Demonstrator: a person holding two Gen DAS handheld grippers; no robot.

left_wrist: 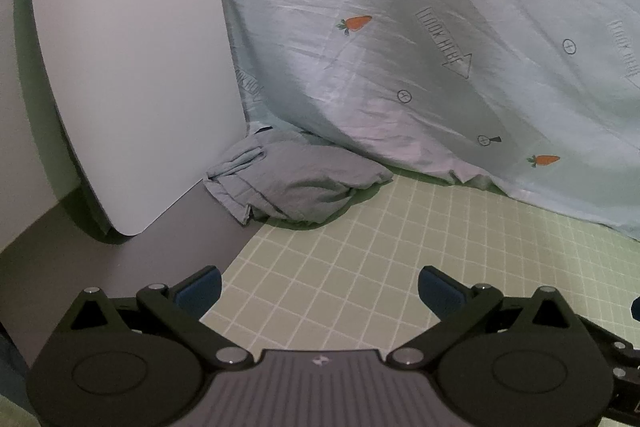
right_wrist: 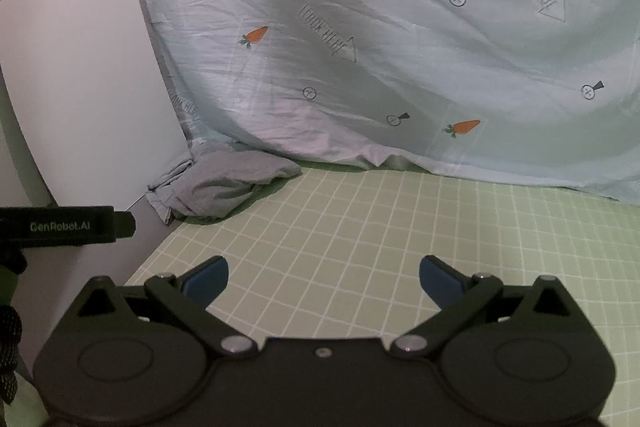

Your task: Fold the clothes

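Observation:
A crumpled grey garment (left_wrist: pixel 296 183) lies in a heap at the far left of the green checked mat (left_wrist: pixel 360 275), against the foot of a white board. It also shows in the right wrist view (right_wrist: pixel 224 187). My left gripper (left_wrist: pixel 320 293) is open and empty, low over the mat's left edge, well short of the garment. My right gripper (right_wrist: pixel 324 281) is open and empty over the mat (right_wrist: pixel 380 247), also short of the garment. The left gripper's body (right_wrist: pixel 68 225) shows at the left of the right wrist view.
A white rounded board (left_wrist: pixel 128 67) leans upright at the left, also in the right wrist view (right_wrist: pixel 80 87). A pale blue sheet with carrot prints (left_wrist: pixel 440 47) hangs behind the mat, also in the right wrist view (right_wrist: pixel 400 47). A grey surface (left_wrist: pixel 120 259) borders the mat on the left.

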